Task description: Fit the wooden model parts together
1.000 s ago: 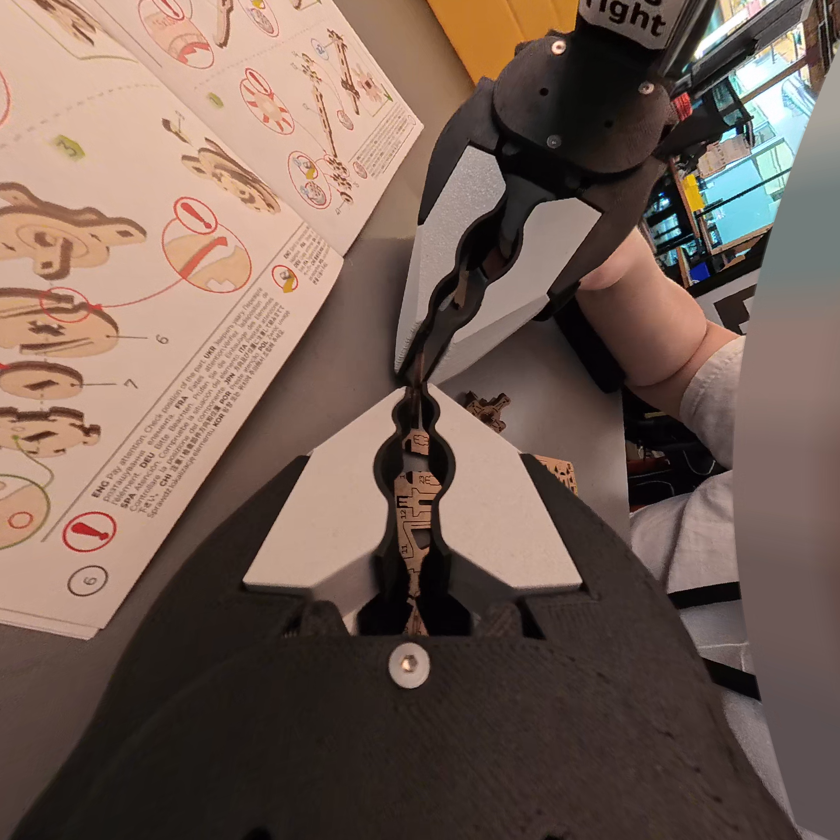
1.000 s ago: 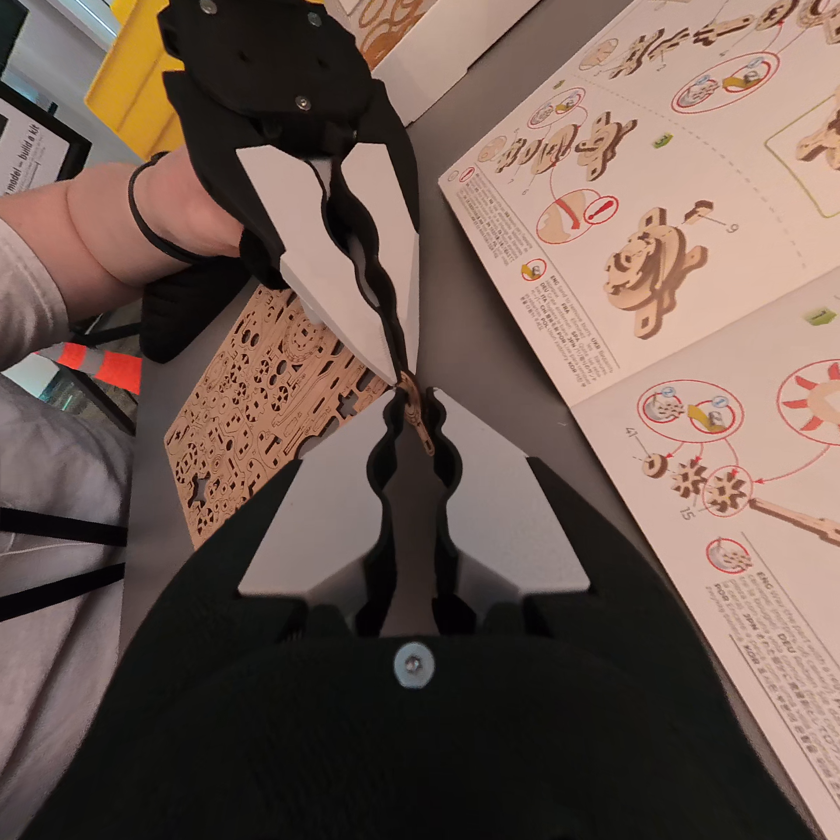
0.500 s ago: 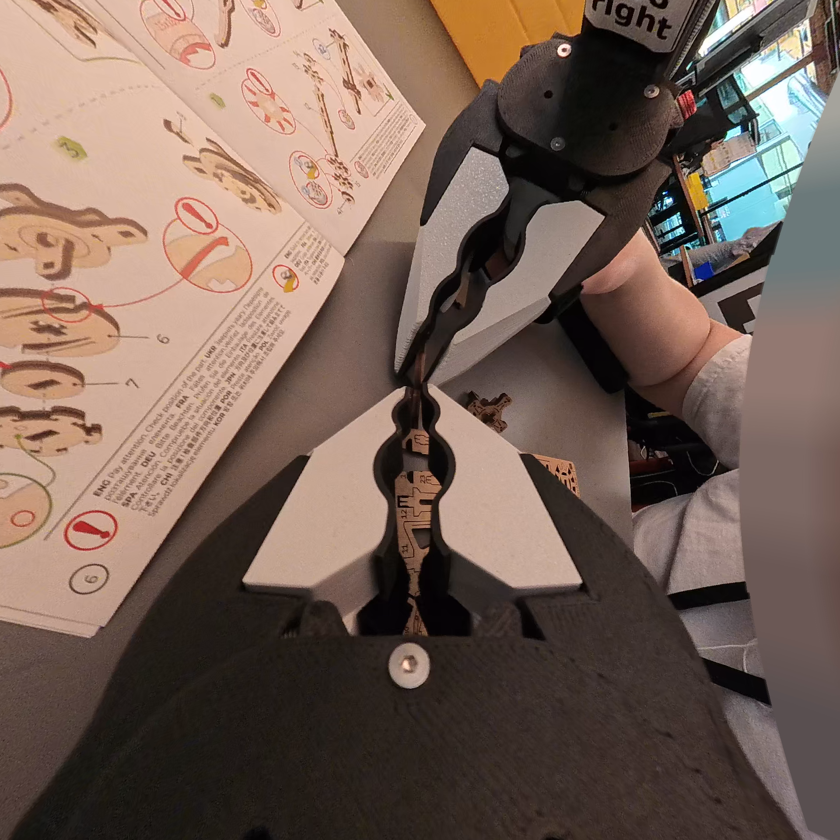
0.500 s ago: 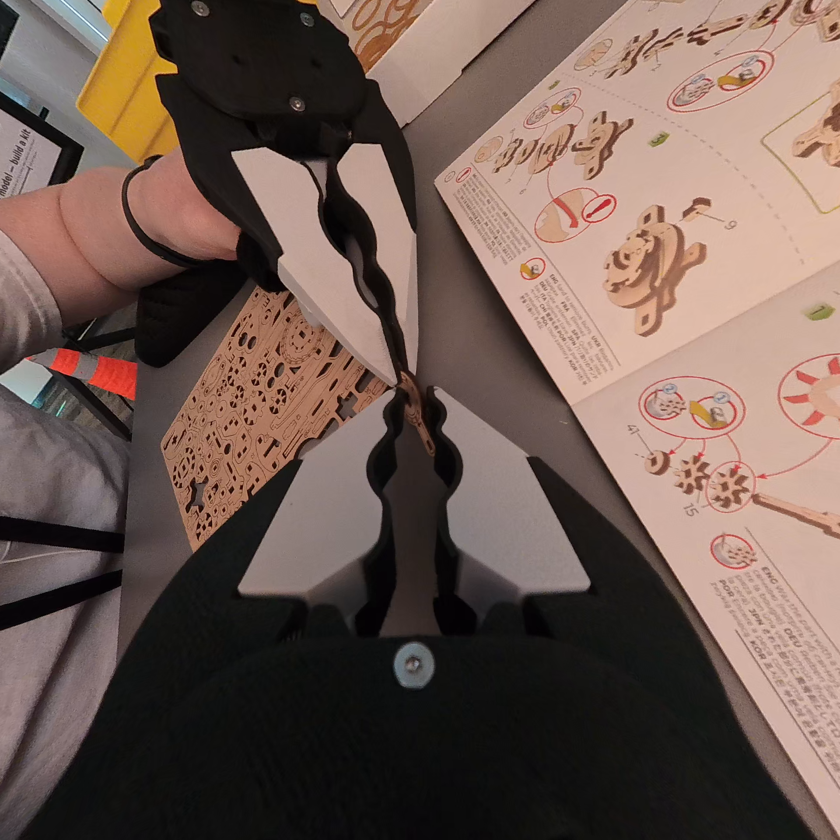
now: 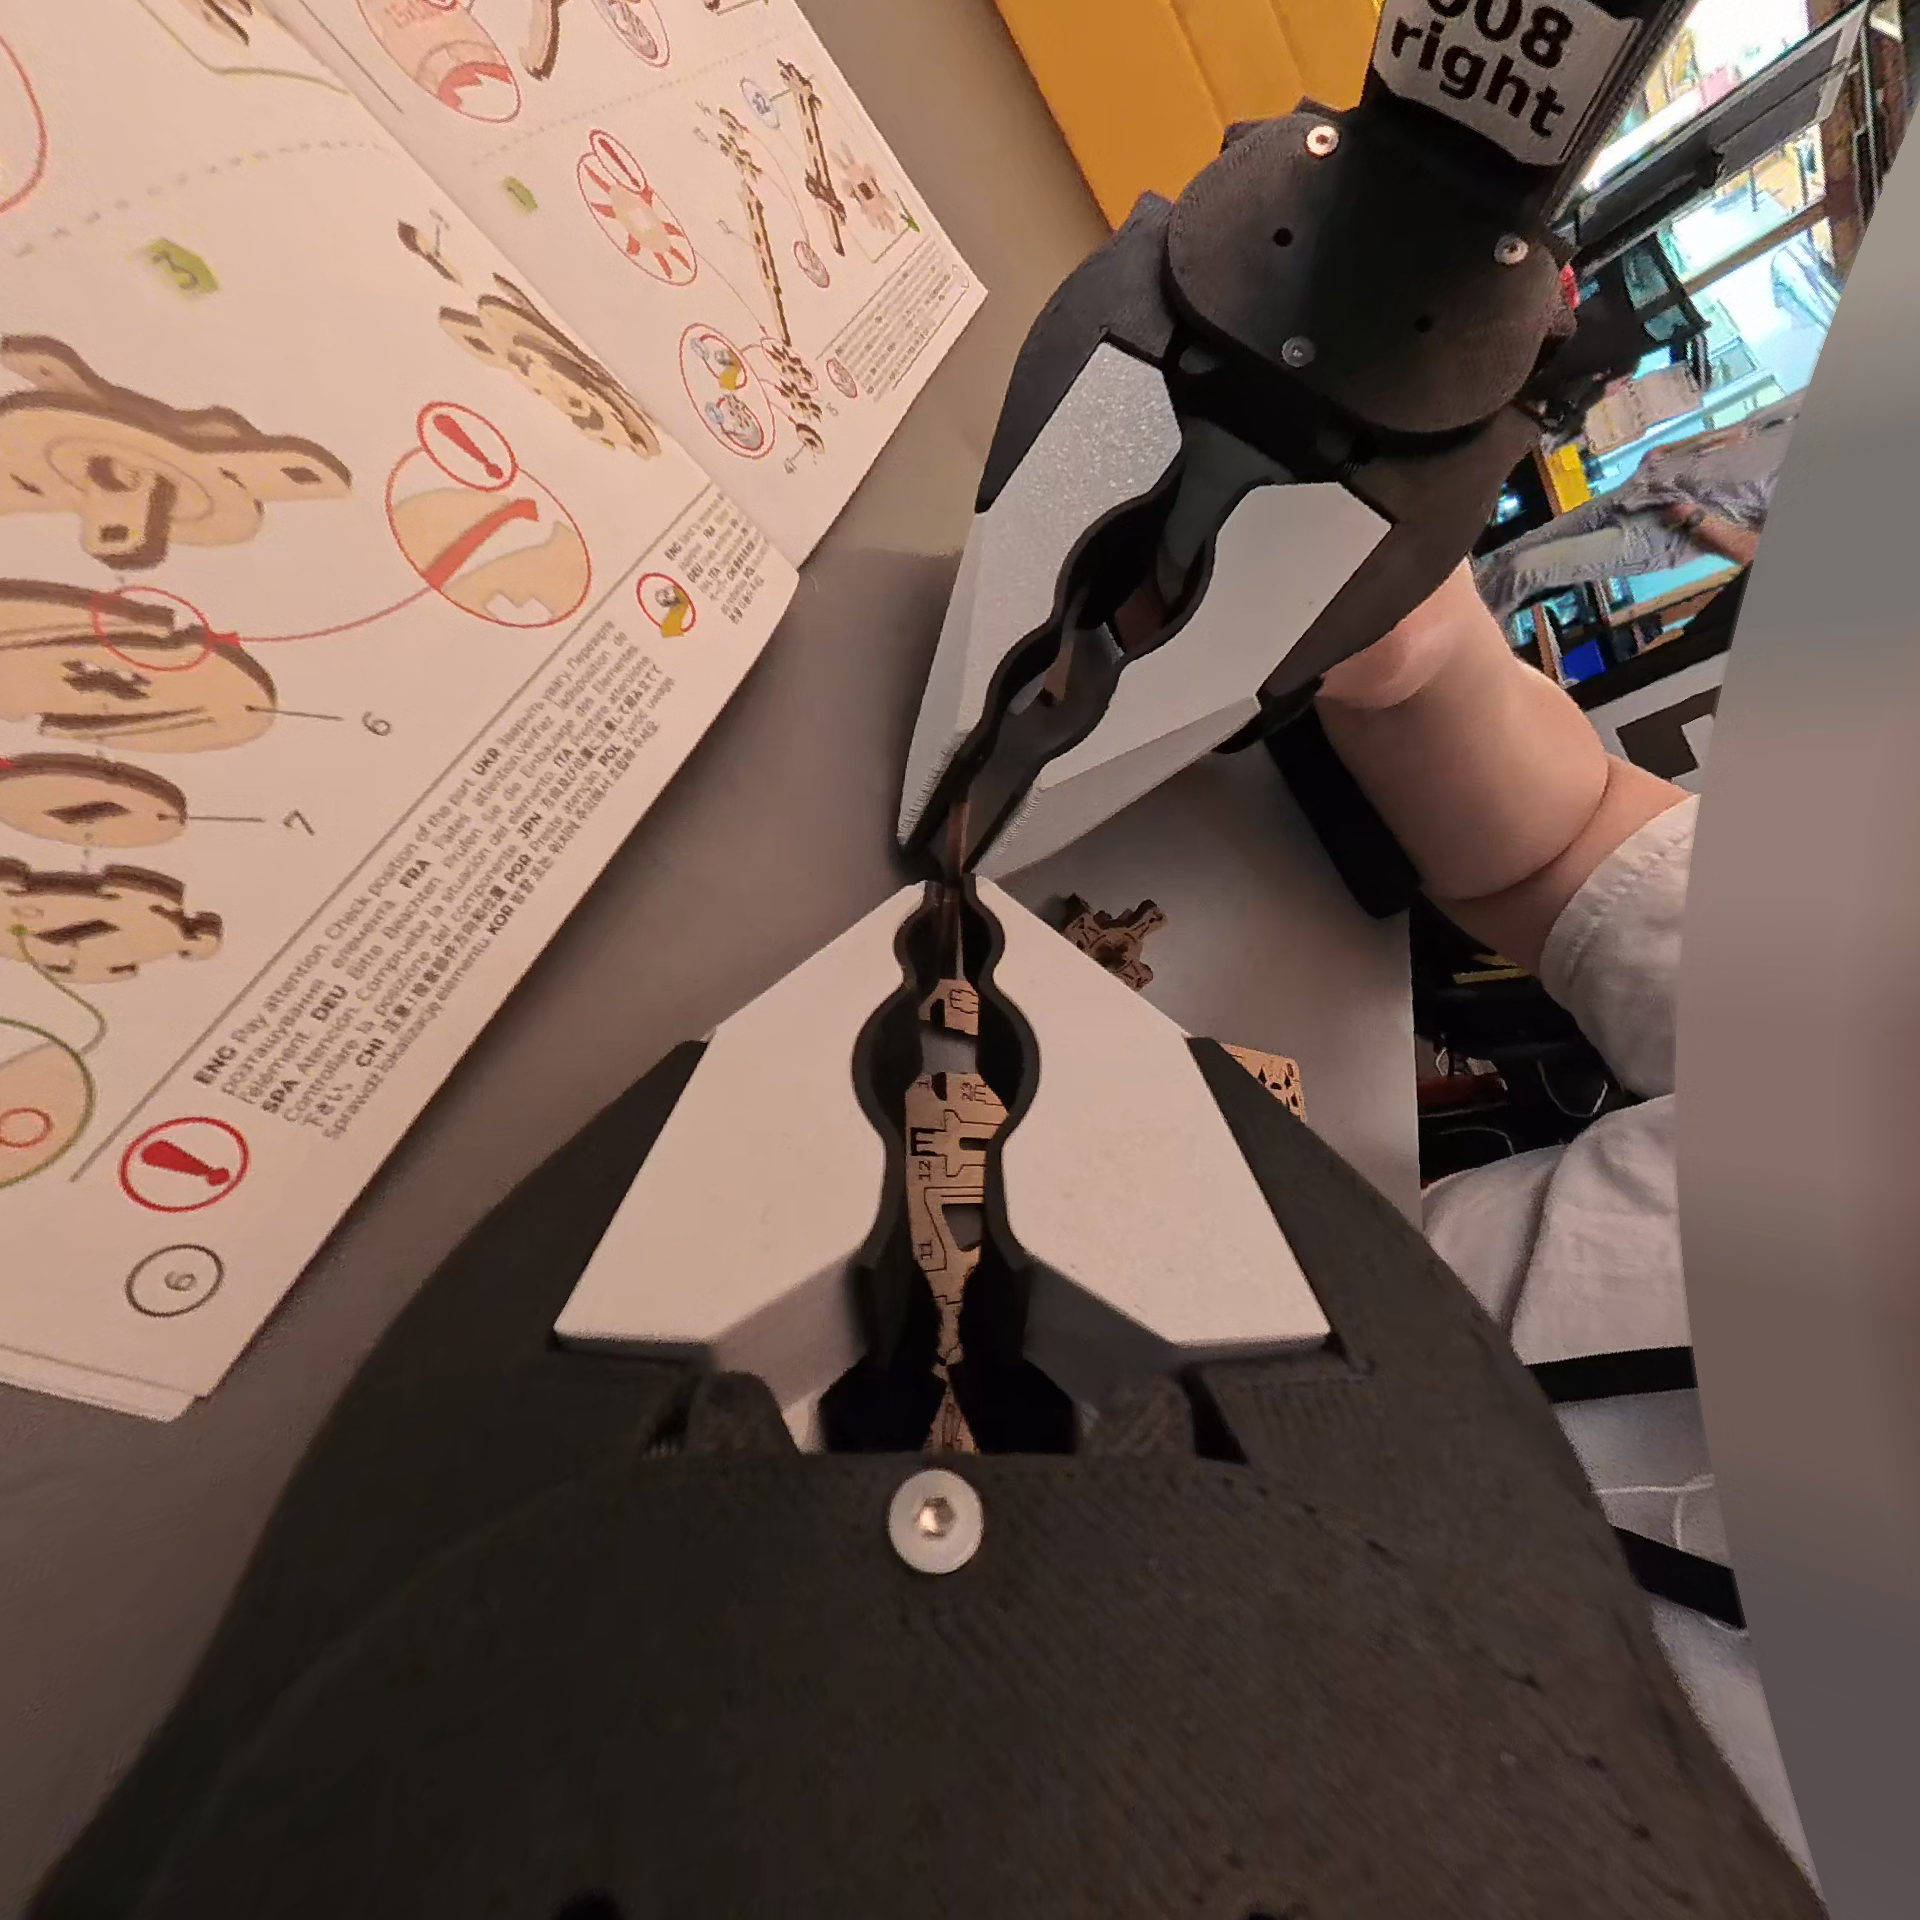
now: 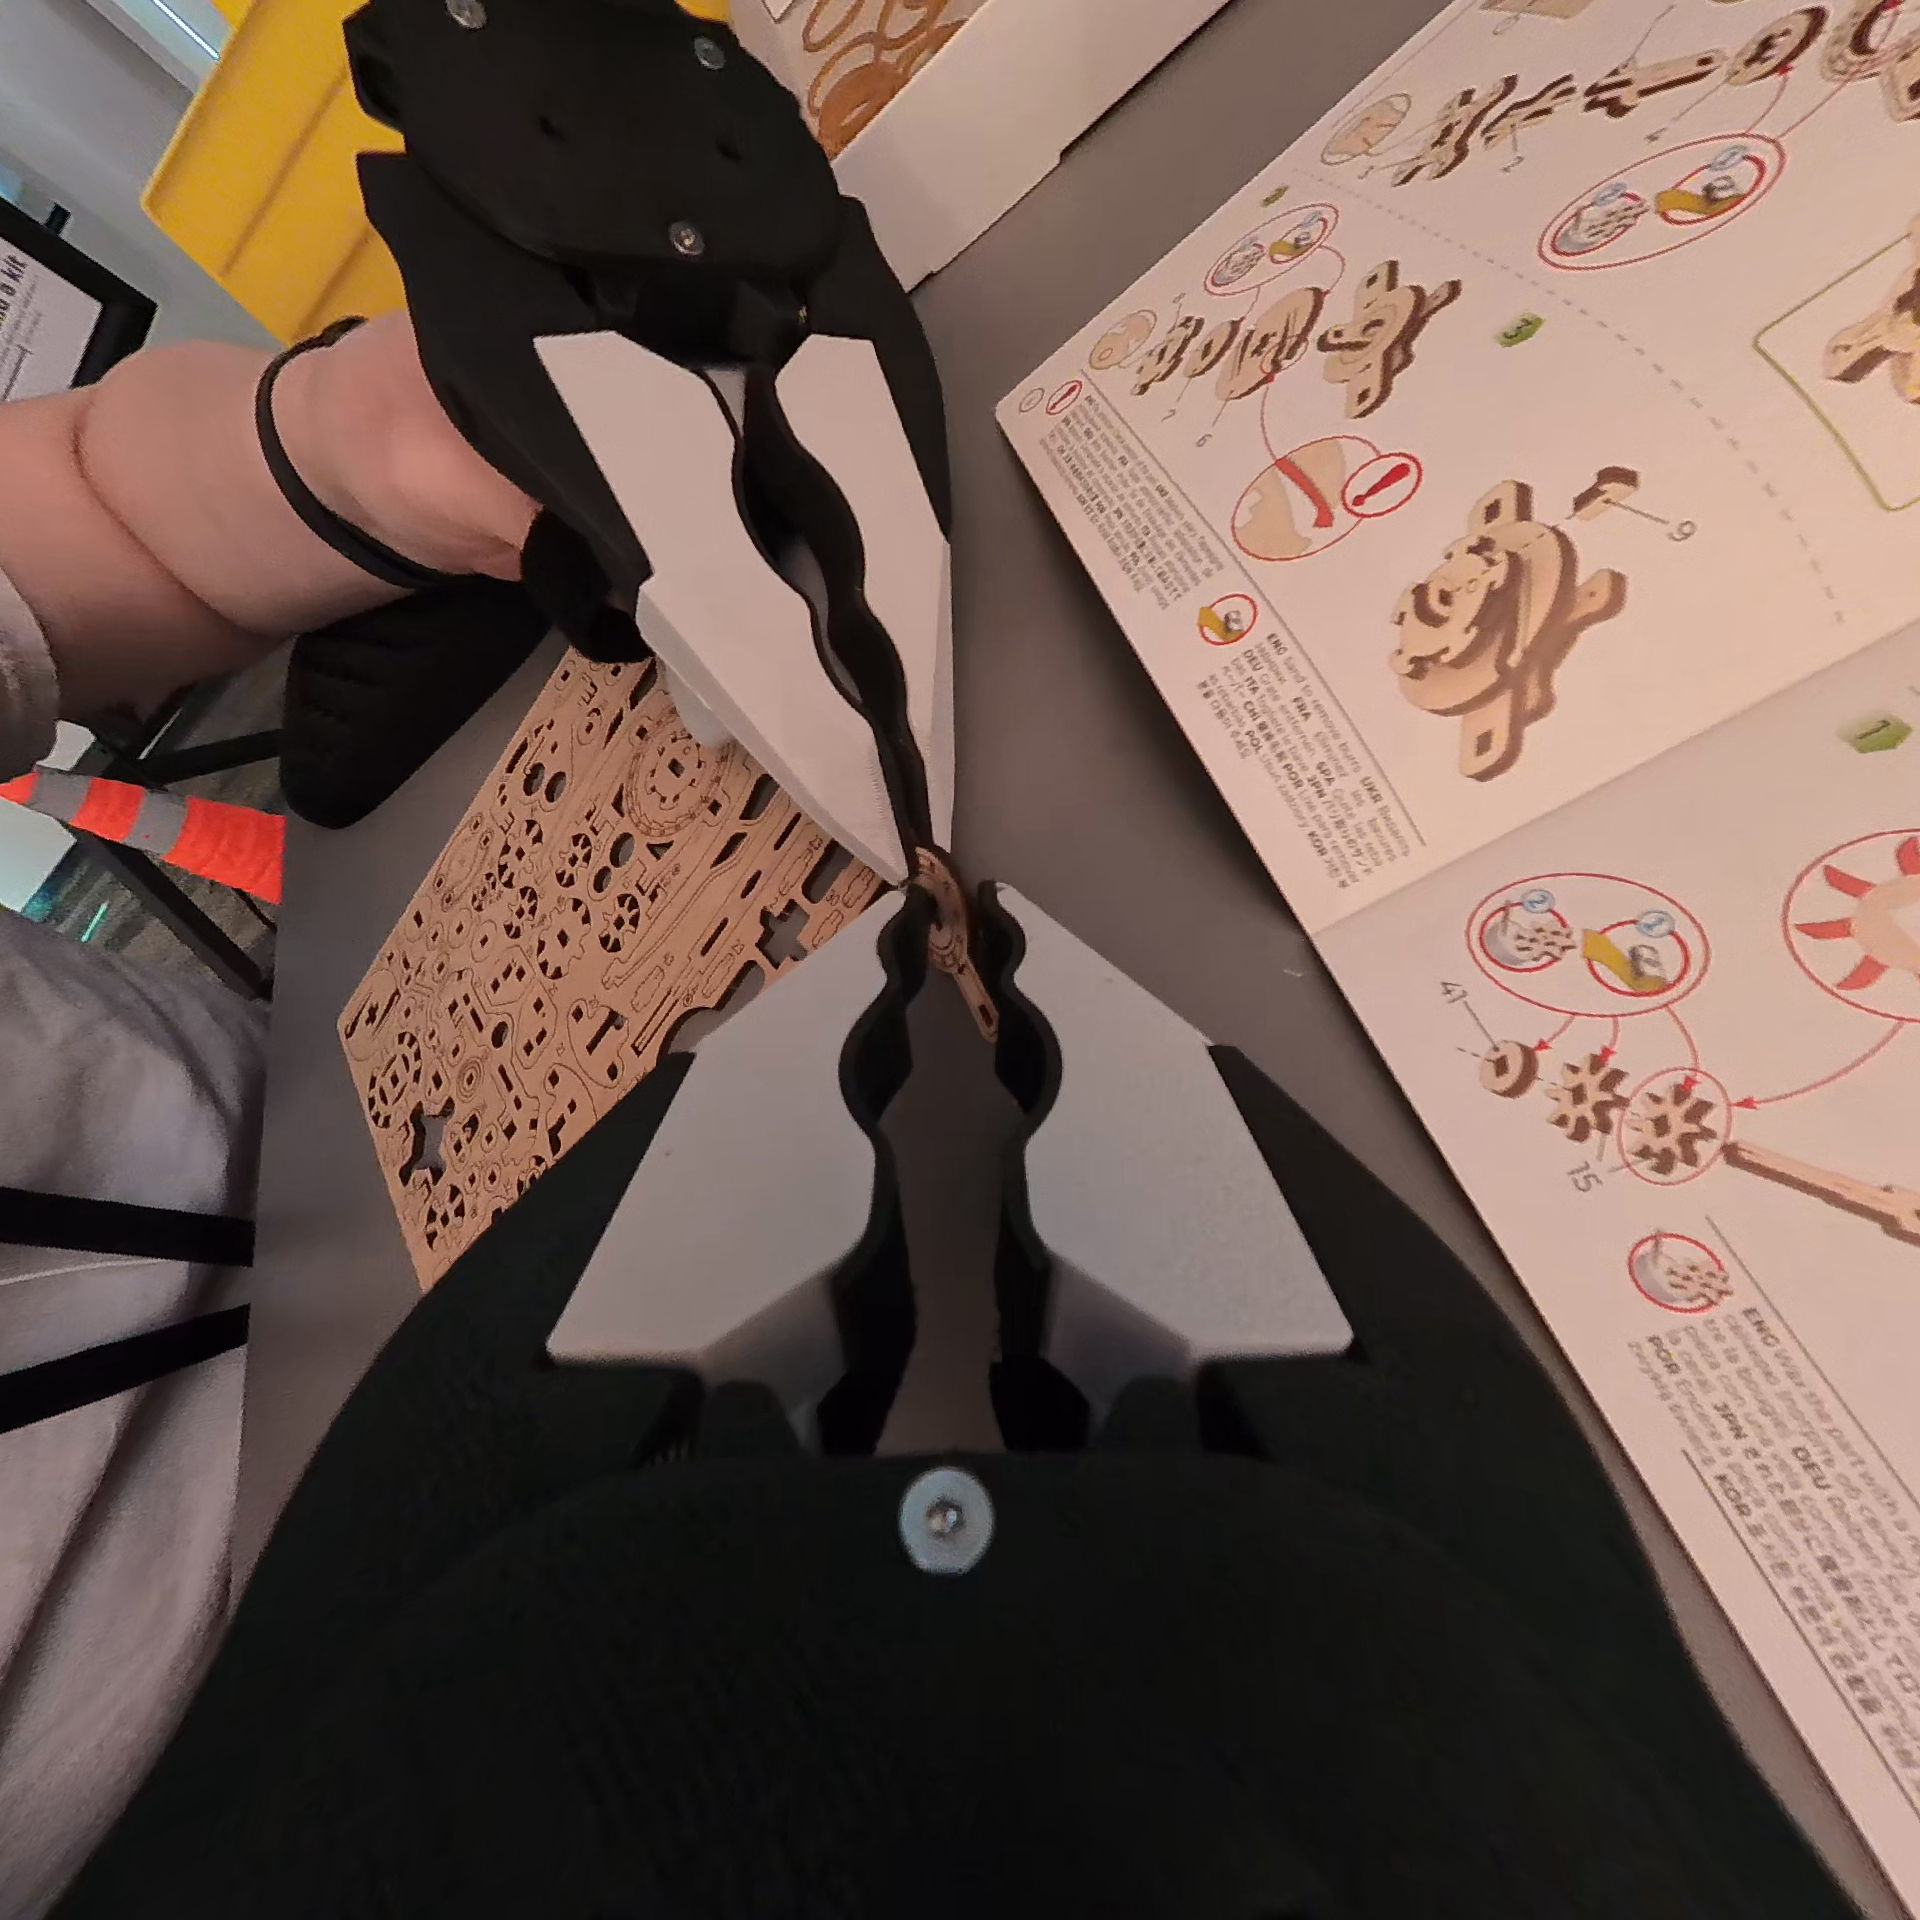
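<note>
Both grippers pinch one small wooden part (image 6: 954, 940)

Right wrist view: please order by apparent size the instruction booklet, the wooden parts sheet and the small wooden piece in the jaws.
1. instruction booklet, largest, though cut off by the frame edge.
2. wooden parts sheet, partly hidden behind both grippers.
3. small wooden piece, clearly the smallest, although it is nearest to the camera.

Open instruction booklet (image 6: 1558, 644) lying flat on grey table (image 6: 1039, 343), pages facing up. Yellow bin (image 6: 260, 197) sitting at table's far edge, white box (image 6: 987, 114) w/ ring graphics resting beside it.
</note>
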`<state>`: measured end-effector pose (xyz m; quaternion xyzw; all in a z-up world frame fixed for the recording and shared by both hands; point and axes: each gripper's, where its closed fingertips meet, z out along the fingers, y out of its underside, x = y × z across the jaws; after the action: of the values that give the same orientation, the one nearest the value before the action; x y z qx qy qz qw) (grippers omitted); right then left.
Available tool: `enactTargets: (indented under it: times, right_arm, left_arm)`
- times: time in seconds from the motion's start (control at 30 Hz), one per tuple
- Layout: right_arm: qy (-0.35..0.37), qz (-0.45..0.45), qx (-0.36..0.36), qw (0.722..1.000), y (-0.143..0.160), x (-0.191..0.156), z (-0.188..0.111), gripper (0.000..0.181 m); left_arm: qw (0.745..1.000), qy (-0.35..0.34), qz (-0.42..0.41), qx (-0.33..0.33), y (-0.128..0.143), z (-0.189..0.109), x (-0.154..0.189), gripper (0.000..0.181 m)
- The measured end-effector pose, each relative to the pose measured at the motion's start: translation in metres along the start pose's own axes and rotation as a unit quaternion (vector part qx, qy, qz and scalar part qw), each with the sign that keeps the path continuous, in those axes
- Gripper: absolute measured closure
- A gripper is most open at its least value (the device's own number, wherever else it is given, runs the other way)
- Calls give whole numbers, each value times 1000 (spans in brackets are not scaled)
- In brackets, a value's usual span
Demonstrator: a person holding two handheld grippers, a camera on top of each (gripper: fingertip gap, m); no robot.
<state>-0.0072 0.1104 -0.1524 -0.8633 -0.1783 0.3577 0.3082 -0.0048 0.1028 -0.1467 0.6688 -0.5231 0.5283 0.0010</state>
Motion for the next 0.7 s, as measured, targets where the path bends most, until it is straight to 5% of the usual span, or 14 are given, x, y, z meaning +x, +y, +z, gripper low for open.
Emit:
enactTargets:
  times: [0.4, 0.53, 0.7]
  right_arm:
    - [29, -9, -2, 1000, 2, 6, 2, 176]
    - [82, -97, 3, 992, -3, 11, 3, 175]
    - [1, -6, 3, 1000, -4, 2, -1, 172]
  left_arm:
    - [1000, 8, -10, 5, 1, 1, 2, 179]
    - [999, 30, -26, -6, 1, 3, 4, 180]
    - [999, 42, -23, -1, 0, -1, 6, 181]
